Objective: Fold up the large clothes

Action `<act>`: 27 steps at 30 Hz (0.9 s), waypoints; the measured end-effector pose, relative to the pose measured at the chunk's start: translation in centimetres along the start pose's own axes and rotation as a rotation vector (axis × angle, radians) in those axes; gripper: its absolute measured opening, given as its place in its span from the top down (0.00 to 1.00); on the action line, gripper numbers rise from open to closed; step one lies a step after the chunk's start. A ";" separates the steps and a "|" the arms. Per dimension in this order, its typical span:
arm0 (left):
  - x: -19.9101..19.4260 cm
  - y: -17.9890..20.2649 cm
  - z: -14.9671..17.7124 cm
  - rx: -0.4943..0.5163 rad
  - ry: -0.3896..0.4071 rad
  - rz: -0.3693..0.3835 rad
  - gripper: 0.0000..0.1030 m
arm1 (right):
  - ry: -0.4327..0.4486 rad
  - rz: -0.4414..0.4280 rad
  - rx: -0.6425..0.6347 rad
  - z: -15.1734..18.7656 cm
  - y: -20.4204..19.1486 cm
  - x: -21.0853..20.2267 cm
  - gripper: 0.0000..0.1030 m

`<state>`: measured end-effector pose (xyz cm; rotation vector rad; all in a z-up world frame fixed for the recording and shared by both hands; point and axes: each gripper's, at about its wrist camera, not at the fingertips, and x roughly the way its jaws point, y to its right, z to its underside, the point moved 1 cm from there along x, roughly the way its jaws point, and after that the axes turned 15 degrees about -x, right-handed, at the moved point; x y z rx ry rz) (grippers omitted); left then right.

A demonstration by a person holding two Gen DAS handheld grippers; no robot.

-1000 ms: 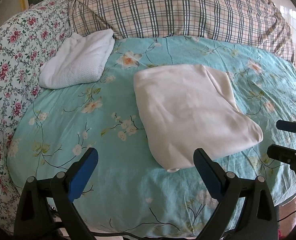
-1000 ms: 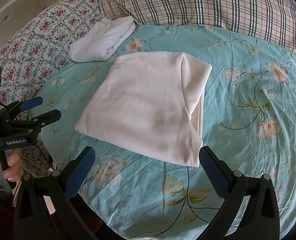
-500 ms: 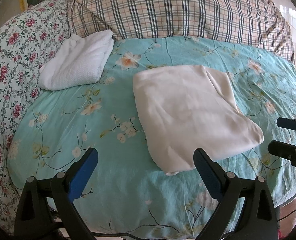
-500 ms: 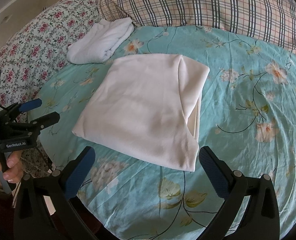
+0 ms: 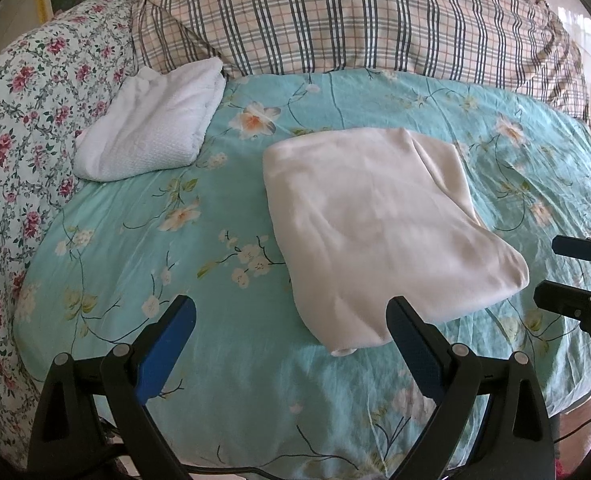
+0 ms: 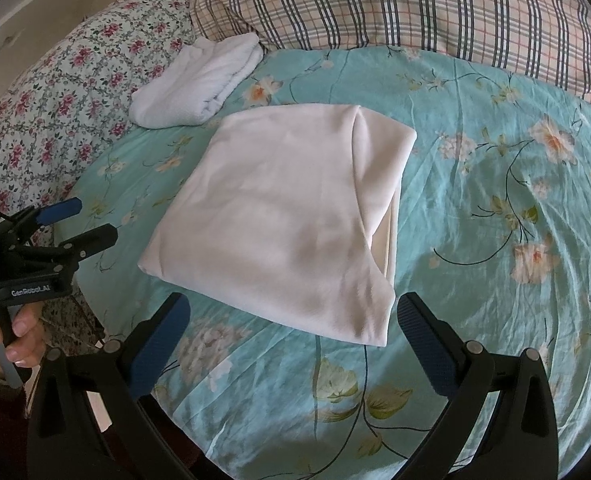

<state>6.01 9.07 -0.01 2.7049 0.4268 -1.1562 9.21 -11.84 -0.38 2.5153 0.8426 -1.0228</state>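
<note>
Folded cream rectangular cloth garment (image 6: 279, 220) lies centre-frame, just ahead of right hand-held gripper (image 6: 293, 316), long axis toward upper right; left hand-held gripper (image 5: 291, 318) offset; both wide, empty.

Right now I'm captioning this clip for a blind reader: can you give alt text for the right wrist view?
A folded cream garment lies flat on a teal floral bedsheet, just beyond the open right gripper. A folded white towel sits behind it near a plaid pillow; the left gripper, hand-held, waits open at left.
</note>
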 end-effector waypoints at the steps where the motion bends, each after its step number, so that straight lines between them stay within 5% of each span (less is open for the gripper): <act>1: 0.0 0.0 -0.1 0.001 -0.001 0.001 0.06 | 0.000 0.000 0.001 0.0 0.0 0.0 0.00; 27: 0.6 0.4 -0.8 -0.019 0.007 0.028 0.06 | 0.001 -0.003 0.016 -0.6 1.1 0.8 0.00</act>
